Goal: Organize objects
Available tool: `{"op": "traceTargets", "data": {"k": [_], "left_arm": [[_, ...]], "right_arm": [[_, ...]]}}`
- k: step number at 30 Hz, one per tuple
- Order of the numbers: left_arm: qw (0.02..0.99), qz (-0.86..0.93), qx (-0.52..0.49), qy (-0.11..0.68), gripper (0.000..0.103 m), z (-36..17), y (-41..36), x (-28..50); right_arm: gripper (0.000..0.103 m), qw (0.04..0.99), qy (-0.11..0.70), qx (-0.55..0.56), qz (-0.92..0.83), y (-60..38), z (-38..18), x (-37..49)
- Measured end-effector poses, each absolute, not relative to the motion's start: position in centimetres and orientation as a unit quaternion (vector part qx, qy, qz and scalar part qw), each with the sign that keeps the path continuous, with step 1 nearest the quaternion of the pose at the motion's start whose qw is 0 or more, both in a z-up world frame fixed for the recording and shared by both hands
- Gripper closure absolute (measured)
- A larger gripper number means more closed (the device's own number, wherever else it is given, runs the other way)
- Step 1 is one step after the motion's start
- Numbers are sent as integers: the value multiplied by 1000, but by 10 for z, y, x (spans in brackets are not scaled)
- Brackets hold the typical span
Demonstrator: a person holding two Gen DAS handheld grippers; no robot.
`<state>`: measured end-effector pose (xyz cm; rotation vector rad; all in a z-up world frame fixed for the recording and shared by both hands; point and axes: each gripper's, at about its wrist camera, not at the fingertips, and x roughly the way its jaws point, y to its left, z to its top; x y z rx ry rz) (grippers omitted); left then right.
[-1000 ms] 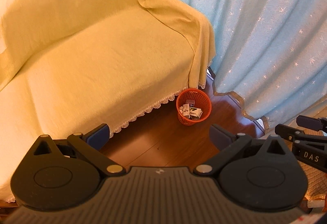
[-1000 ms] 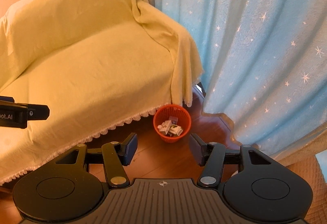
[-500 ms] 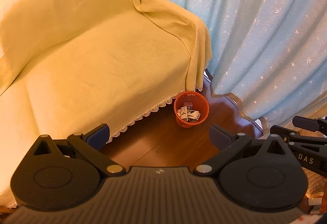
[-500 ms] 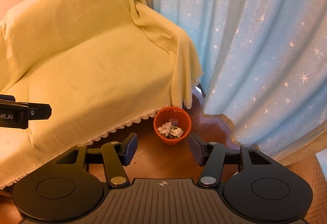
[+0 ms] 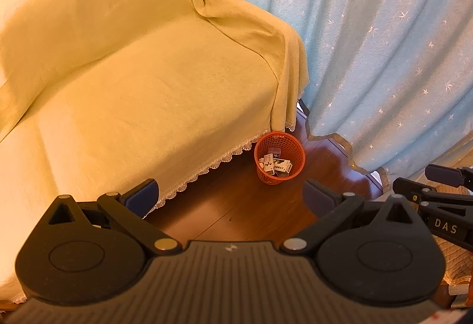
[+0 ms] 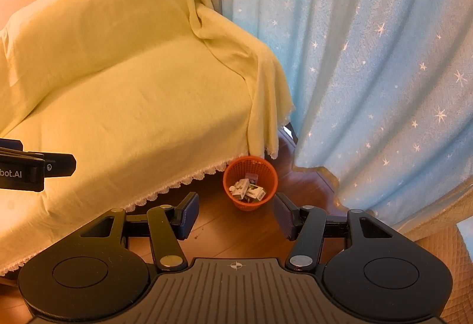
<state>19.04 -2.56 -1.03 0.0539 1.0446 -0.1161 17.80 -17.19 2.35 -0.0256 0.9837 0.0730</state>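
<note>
A small orange mesh basket [image 5: 279, 157] [image 6: 250, 182] stands on the wooden floor at the sofa's corner, with several small white and dark boxes [image 5: 275, 165] [image 6: 247, 190] inside. My left gripper [image 5: 229, 194] hangs high above the floor, open, nothing between its blue pads. My right gripper [image 6: 235, 214] is open and empty too, the basket showing just beyond its fingertips. In the left wrist view the right gripper [image 5: 437, 185] pokes in at the right edge. The left gripper's body [image 6: 32, 167] shows at the left edge of the right wrist view.
A sofa under a pale yellow throw [image 5: 133, 81] [image 6: 124, 93] fills the left. Light blue star-print curtains [image 5: 384, 43] [image 6: 369, 58] hang to the floor on the right. Brown wooden floor [image 5: 236, 206] lies between. A quilted tan surface [image 6: 443, 250] sits at bottom right.
Both cameras have drawn back and up a little, so the basket looks smaller and sits higher in the frames. Both grippers stay open and empty.
</note>
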Motion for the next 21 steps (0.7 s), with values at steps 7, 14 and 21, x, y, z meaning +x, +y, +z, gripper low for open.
{"op": "traceTargets", "data": {"k": [7, 14, 21], "left_arm": [[865, -56, 25, 499, 1, -10, -23, 191], [864, -55, 26, 499, 1, -11, -21, 189], [864, -55, 25, 500, 1, -10, -20, 188]], "right_arm": [[50, 880, 473, -12, 31, -169, 23, 179], [50, 880, 474, -12, 30, -168, 24, 180], [50, 880, 475, -14, 30, -169, 23, 179]]}}
